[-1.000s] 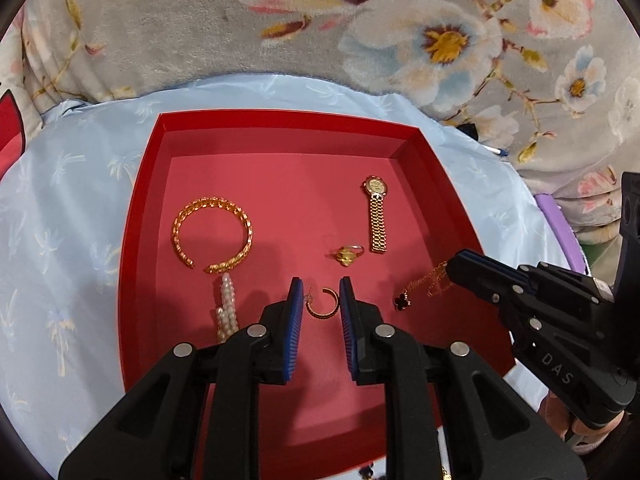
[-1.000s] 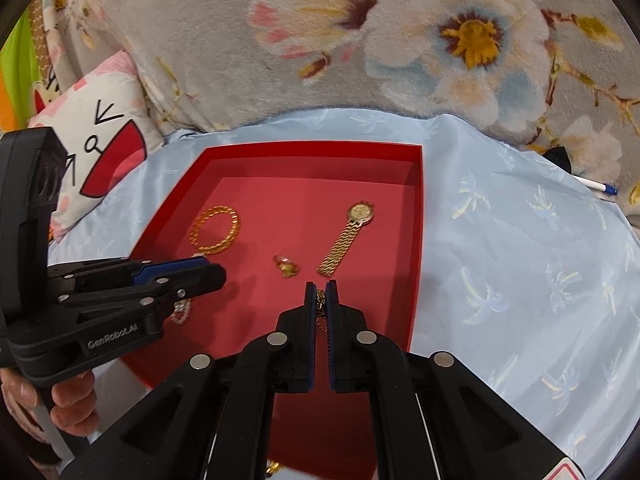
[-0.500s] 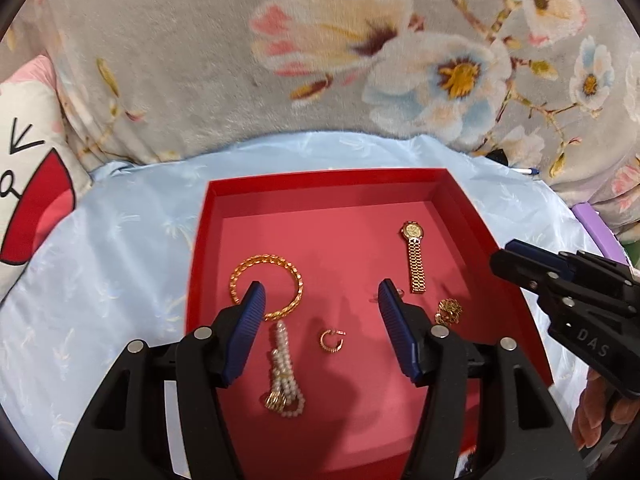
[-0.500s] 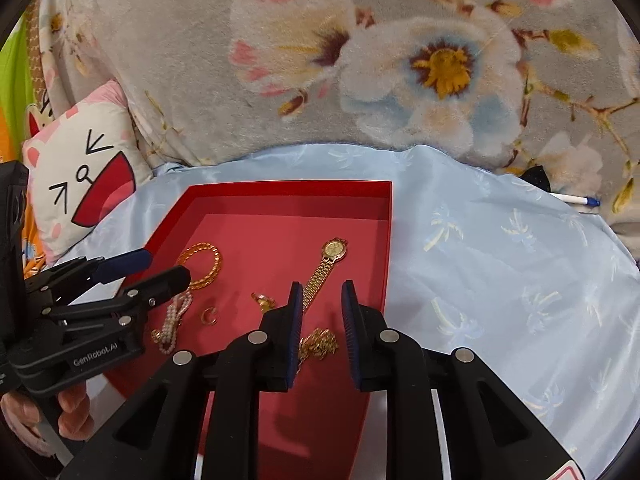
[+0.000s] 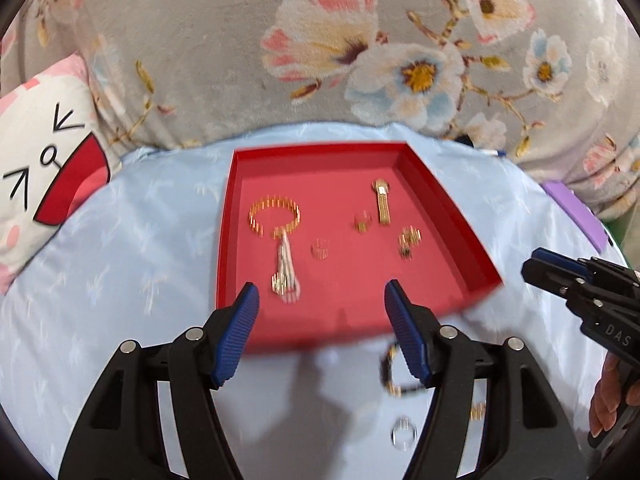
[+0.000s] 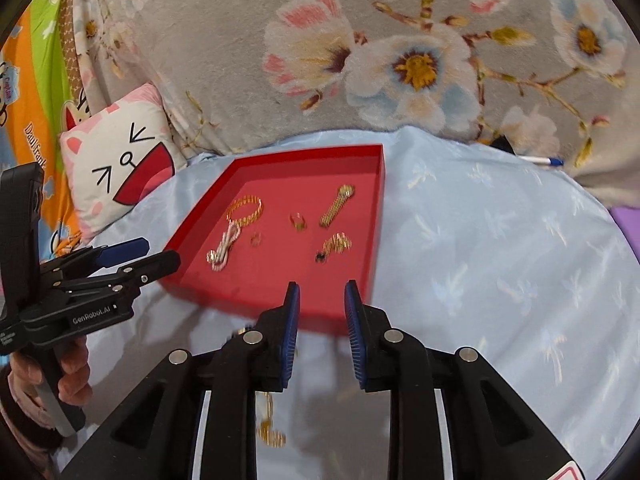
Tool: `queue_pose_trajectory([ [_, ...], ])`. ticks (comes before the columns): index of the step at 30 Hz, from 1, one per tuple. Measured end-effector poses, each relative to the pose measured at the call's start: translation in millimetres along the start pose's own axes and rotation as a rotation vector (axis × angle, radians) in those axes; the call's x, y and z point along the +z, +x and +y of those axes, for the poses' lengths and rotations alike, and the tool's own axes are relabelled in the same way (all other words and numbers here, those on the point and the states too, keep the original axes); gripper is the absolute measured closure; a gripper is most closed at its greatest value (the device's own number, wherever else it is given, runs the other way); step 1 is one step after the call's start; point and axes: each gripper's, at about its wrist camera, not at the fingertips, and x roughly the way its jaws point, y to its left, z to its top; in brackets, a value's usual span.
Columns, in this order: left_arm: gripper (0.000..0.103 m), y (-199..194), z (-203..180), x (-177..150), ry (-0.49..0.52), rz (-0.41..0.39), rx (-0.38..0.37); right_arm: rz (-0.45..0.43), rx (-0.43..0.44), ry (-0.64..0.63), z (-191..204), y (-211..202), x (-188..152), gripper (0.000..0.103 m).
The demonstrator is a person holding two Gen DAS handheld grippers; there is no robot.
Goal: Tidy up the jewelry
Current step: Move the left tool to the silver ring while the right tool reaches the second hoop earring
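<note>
A grey floral blanket (image 5: 224, 60) fills the background, and in front of it a pale blue satin cloth (image 6: 500, 264) covers the work surface. At the left edge of that cloth leans a cat-face cushion (image 6: 120, 168).

On the cloth sits a shallow red tray (image 5: 452, 216), which holds most of the jewelry. Along its left side lies a gold bangle (image 5: 275, 216), and a pearl strand (image 5: 286, 272) runs from just below the bangle toward the near edge. On the right side a gold watch (image 5: 382, 204) lies lengthwise, with a gold ring (image 5: 363, 222) just beside its strap and a bunched gold chain (image 5: 409, 240) a little nearer. Between the pearls and the chain rests a small hoop earring (image 5: 320, 248).

The left gripper (image 5: 322, 328) hangs over the tray's near edge with its jaws spread wide and nothing between them; the pearl strand's end lies just ahead of its left finger. The right gripper (image 6: 322, 320) sits at the tray's near right corner, jaws parted and empty, with the bunched chain ahead of it inside the tray.

Outside the tray, on the cloth close to the grippers, lie a dark beaded bracelet (image 5: 390, 376), partly hidden behind the left gripper's right finger, a clear ring (image 5: 403, 438), and a thin gold necklace (image 6: 270, 428) under the right gripper. Motion blur softens their detail.
</note>
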Motion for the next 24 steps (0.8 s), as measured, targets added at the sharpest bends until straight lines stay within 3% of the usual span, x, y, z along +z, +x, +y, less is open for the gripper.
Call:
queue_pose_trajectory([
  [11, 0.04, -6, -41, -81, 0.09, 0.091, 0.013, 0.09, -0.038, 0.024, -4, -33, -82, 0.076],
  [17, 0.04, 0, -49, -94, 0.108, 0.115, 0.001, 0.128, -0.015, 0.049, -6, -38, -110, 0.075],
  [24, 0.041, 10, -54, -95, 0.113, 0.156, 0.016, 0.146, -0.013, 0.056, -8, -35, -116, 0.073],
])
